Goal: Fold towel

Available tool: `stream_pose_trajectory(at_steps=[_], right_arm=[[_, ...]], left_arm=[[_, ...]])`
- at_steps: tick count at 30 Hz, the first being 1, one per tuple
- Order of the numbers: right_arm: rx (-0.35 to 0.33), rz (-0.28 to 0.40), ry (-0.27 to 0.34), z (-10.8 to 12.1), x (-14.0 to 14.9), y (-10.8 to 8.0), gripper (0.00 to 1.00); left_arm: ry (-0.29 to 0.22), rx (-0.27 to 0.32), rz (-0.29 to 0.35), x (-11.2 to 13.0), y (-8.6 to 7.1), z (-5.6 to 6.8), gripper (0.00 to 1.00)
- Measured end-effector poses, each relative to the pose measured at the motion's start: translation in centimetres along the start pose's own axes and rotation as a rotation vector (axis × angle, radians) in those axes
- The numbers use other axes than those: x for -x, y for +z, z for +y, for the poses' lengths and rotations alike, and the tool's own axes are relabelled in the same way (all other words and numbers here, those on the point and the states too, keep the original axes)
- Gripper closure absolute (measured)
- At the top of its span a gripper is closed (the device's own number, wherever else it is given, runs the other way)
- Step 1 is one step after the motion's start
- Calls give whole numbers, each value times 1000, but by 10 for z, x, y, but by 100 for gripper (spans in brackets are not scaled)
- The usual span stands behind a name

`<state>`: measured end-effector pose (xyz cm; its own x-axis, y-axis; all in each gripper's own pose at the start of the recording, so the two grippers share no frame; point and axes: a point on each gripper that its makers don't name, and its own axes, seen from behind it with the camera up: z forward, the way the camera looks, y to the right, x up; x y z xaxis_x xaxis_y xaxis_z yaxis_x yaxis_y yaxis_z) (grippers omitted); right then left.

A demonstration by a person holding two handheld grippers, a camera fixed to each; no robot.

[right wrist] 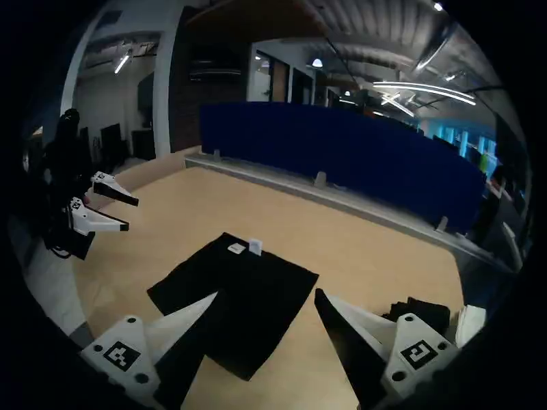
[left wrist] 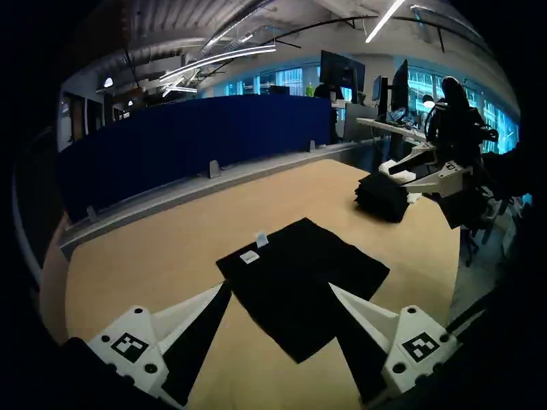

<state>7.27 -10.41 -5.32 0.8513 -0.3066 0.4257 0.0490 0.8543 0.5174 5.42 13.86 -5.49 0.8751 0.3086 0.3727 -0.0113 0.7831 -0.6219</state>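
Note:
A black towel [left wrist: 301, 287] lies flat and folded on the wooden table [left wrist: 150, 253], two small white tags [left wrist: 249, 257] at its far edge. My left gripper [left wrist: 280, 290] hovers open just above the towel's near side, holding nothing. My right gripper [left wrist: 400, 179] is open at the far right, beside a stack of folded black towels [left wrist: 381, 195]. In the right gripper view the same towel [right wrist: 236, 301] lies under my open right gripper [right wrist: 267, 295], and the left gripper [right wrist: 132, 214] stands open off to the left, clear of the towel.
A blue partition [left wrist: 191, 143] runs along the table's far edge [right wrist: 342, 150]. A dark bundle [right wrist: 417, 314] and something white [right wrist: 468, 321] sit at the table's right end. A person in dark sleeves [left wrist: 458, 123] holds the grippers. Desks with monitors [left wrist: 342, 68] stand behind.

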Motion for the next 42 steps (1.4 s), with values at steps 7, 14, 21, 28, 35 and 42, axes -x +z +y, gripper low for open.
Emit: stream_pose_trajectory(at_steps=[7, 14, 21, 28, 35, 42], right_arm=[[-13, -77, -1, -5, 50, 18, 1], [-32, -160, 3, -15, 102, 32, 0], [-47, -228, -3, -22, 144, 38, 0], [-61, -278, 6, -27, 173, 42, 5], [-72, -304, 25, -33, 190, 44, 15], [-81, -320, 24, -37, 200, 45, 36]], left_arm=[[-5, 30, -91, 48, 16, 14, 5], [-20, 53, -181, 94, 32, 28, 5], [-65, 62, -262, 131, 42, 37, 5], [-109, 67, -320, 156, 46, 42, 5], [-128, 69, -353, 167, 48, 46, 8], [-122, 62, -376, 174, 49, 47, 25]])
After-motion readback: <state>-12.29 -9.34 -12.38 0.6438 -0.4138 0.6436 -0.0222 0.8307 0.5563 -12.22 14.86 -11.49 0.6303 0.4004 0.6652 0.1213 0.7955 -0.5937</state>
